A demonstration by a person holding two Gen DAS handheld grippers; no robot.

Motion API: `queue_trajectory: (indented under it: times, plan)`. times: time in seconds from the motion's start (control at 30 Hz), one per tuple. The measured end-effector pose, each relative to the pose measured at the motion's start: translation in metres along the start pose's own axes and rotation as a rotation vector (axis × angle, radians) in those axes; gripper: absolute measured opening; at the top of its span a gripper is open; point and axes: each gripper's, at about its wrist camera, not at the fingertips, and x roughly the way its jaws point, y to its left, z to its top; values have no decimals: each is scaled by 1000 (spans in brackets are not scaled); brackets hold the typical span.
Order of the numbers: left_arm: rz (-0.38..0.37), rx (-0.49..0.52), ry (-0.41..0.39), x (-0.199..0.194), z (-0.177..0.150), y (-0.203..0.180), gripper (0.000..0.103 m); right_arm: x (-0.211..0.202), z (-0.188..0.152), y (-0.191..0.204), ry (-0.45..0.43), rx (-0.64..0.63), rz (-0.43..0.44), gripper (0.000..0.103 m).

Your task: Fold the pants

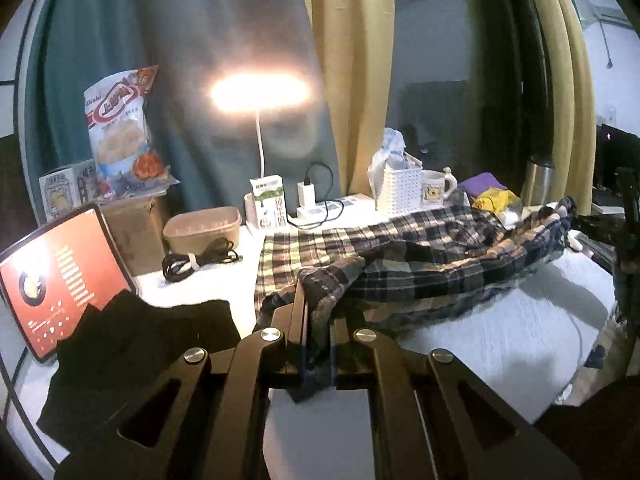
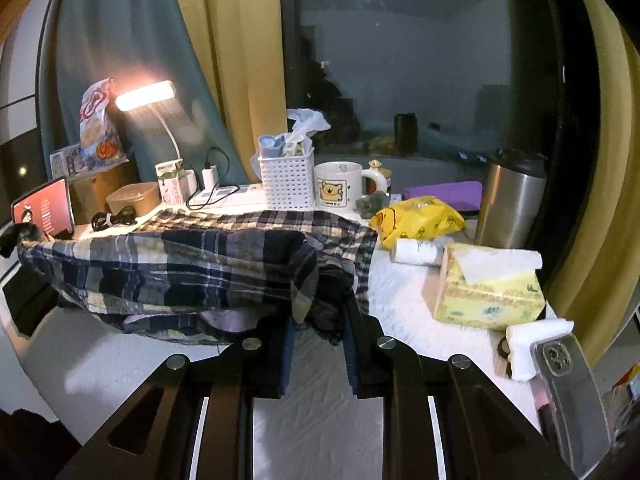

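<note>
Well, pants: plaid pants (image 1: 400, 252) in navy, cream and grey checks, soft and rumpled, lying lengthwise across the white counter (image 1: 500, 320) with the near edge lifted off the surface.
Cloth look: the raised edge hangs in a slack band between the two grippers, sagging in the middle; the far part lies flat near the clutter at the back, one stretch of it paler and more cream than the rest.
Left gripper: the left gripper (image 1: 318, 320) is pressed together on a bunched corner of the plaid, with a tuft of cloth poking up above the black fingers (image 1: 300, 312).
Right gripper: the right gripper (image 2: 320, 320) pinches the other end, where dark folded layers wedge between its fingers (image 2: 352, 320); which part of the garment this is, waist or hem, I cannot quite tell from here.
Underside: beneath the lifted edge in the right view a shadow falls on the counter, and a pale lining peeps out.
Left side: a black cloth (image 1: 140, 344) lies just beside the pants, with a red tablet (image 1: 60, 276) propped behind it and a coiled black cable (image 1: 200, 260) further back.
Back row: lit desk lamp (image 1: 260, 90), white basket (image 2: 287, 182), bear mug (image 2: 340, 188).
Right side: yellow bag (image 2: 416, 222), tissue pack (image 2: 488, 288), steel flask (image 2: 508, 200), all near the pants but apart from them.
</note>
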Motion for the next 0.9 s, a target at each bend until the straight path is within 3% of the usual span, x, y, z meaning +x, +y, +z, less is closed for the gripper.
queue_trajectory:
  times: [0.4,0.9]
  plan:
    - [-3,7,-52,31,44,6,6,18,31,-14,-40,40,-8,22]
    - [-19,15,-52,85,82,15,6,57,71,-30,-43,52,-31,22]
